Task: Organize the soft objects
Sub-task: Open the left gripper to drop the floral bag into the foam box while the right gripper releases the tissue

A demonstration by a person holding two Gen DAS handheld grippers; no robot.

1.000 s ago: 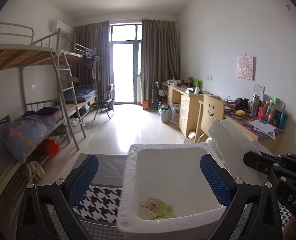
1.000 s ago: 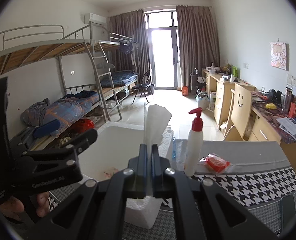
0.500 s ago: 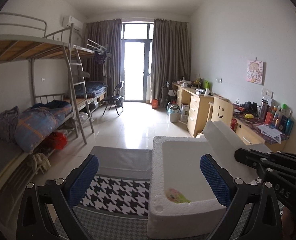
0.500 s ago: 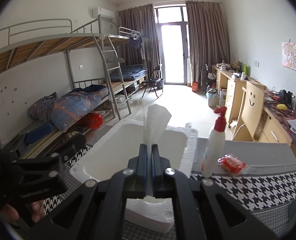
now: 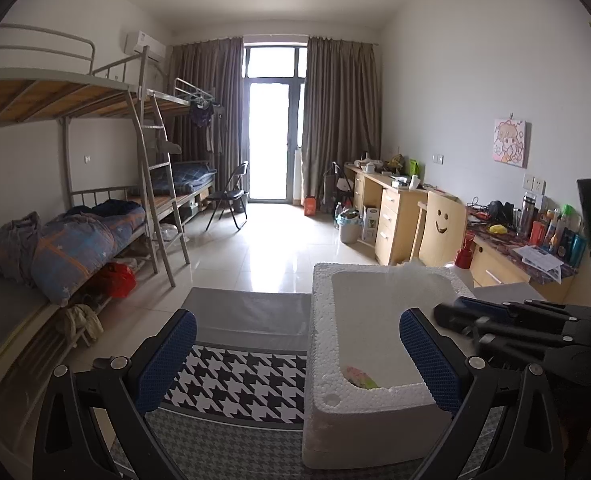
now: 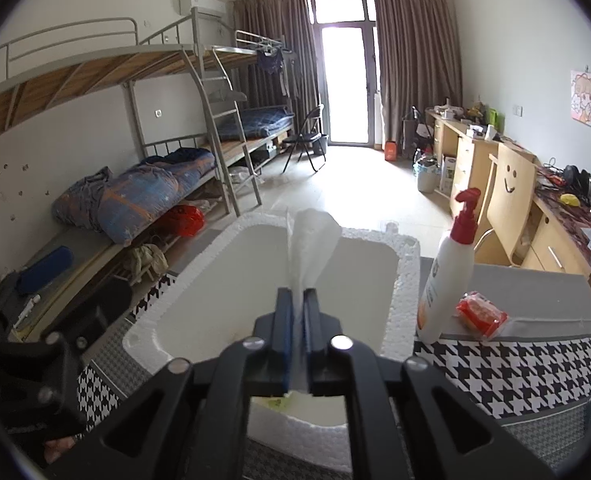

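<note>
on your far left stand the bunk beds [image 5: 95,184], with a rolled blue and orange quilt [image 5: 71,248] on the lower bunk. your left gripper [image 5: 297,364] is spread wide, its blue pads [image 5: 163,360] well apart and holding nothing; it hangs over the houndstooth cloth [image 5: 235,380], with its right pad in front of the box. just right of that cloth sits the white foam box [image 5: 323,360], open on top, with a small pink and green thing [image 5: 361,378] lying on its floor near the front wall; any print on it is too blurred to read.

your right gripper [image 6: 297,304] is pressed together on a white tissue [image 6: 311,240], which stands up out of the pads directly above the open foam box [image 6: 405,280]. in the left wrist view the same gripper [image 5: 495,320] reaches in from the right over the box's right rim.

right of the box, a white pump bottle [image 6: 445,280] with a red pump stands upright on the table's grey cloth [image 6: 543,292]; its label is turned away and cannot be read. just beside it lies a red packet [image 6: 481,314], its writing too small to tell. further right, a wooden chair [image 6: 509,204] bears a drawn smiley face, and a cartoon picture [image 6: 585,100] hangs on the wall.
</note>
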